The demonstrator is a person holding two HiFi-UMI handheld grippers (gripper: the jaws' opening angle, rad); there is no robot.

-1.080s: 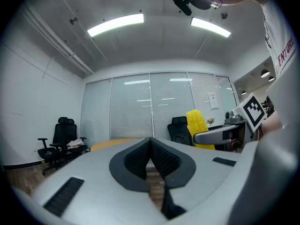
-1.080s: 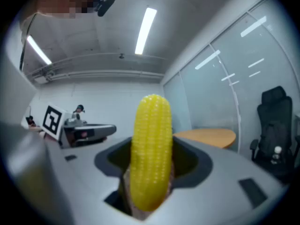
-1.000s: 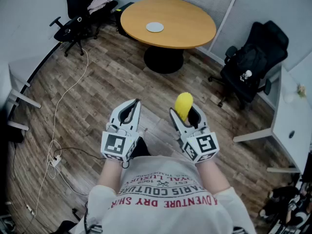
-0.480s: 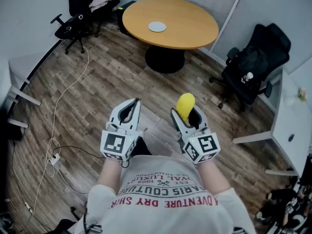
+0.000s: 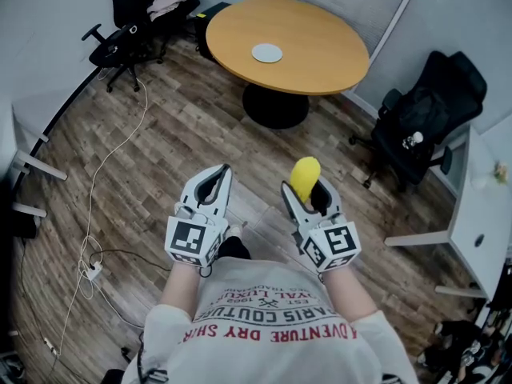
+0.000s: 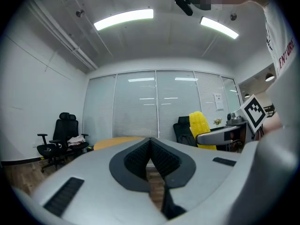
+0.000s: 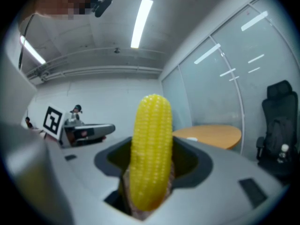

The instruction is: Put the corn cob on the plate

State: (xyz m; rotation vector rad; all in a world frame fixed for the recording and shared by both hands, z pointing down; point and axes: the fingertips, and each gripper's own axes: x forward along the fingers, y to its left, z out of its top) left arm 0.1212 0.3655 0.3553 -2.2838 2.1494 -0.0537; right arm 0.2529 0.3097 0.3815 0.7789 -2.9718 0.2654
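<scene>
a yellow corn cob [image 7: 151,149] stands upright, clamped between the jaws of the right claw [image 5: 305,190], held in the air above a wooden floor [image 5: 160,142]. just beside it, the left claw [image 5: 216,173] has its jaws pressed together on nothing. the small round plate [image 5: 266,53] sits well ahead on a round desk [image 5: 324,42]. the pickup looks done; carrying the cob over and setting it on the plate remain.

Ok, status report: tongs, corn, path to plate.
Left tongs shut, empty. Right tongs shut on yellow corn cob, upright. Small round grey plate ahead on round wooden table, not reached. Black office chair right of table, off the path.
</scene>
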